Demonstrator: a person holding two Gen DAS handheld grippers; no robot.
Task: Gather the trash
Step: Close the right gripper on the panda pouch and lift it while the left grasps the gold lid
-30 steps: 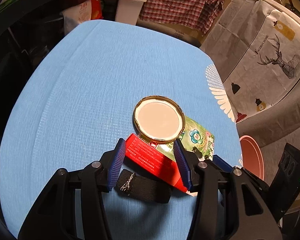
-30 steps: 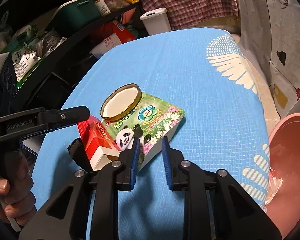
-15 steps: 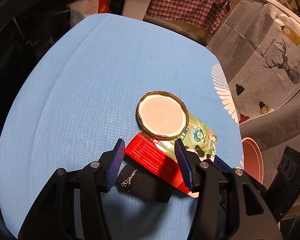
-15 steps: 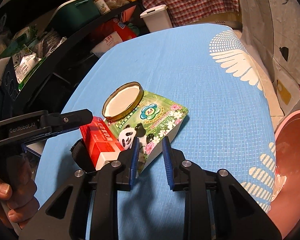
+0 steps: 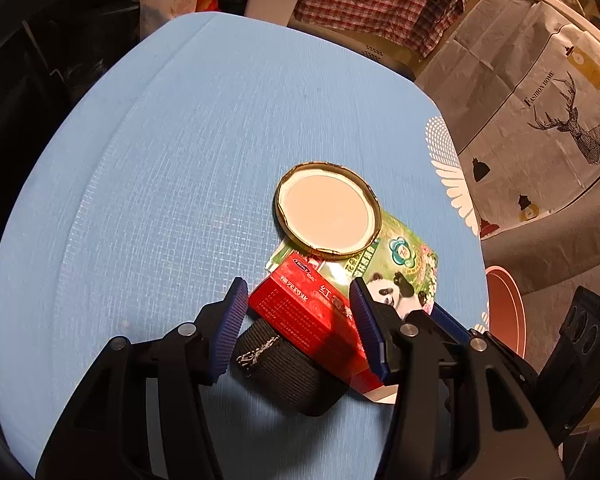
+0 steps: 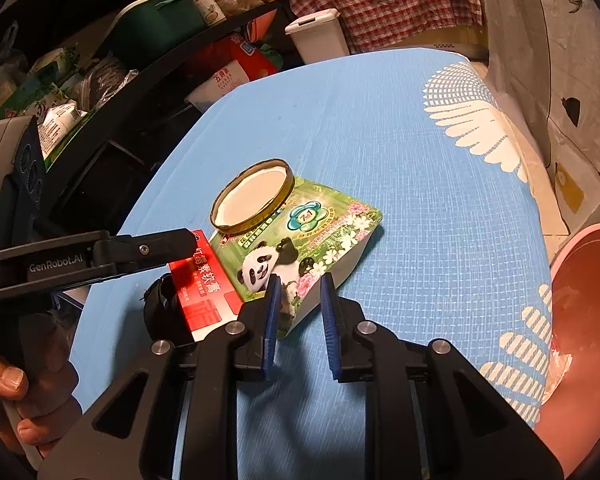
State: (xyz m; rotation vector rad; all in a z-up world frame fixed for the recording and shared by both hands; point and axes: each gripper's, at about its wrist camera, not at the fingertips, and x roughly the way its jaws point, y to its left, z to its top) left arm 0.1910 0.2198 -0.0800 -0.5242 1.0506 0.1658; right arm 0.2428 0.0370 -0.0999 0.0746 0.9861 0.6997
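On the blue bench (image 5: 148, 168), trash lies heaped: half-open left gripper (image 5: 298, 330) straddles the red box (image 5: 300, 312) for pickup; right gripper (image 6: 299, 322), just narrowing, brackets the panda packet's (image 6: 300, 240) six-o'clock corner, unpinched.

Black band (image 5: 278, 364): far part hidden under red box (image 5: 312, 316). Green panda pouch (image 6: 300, 240): 10 o'clock corner hidden under gold lid (image 6: 254, 196). Pink basin (image 6: 580, 320) cut off at 3 o'clock edge. Box print too small to read.
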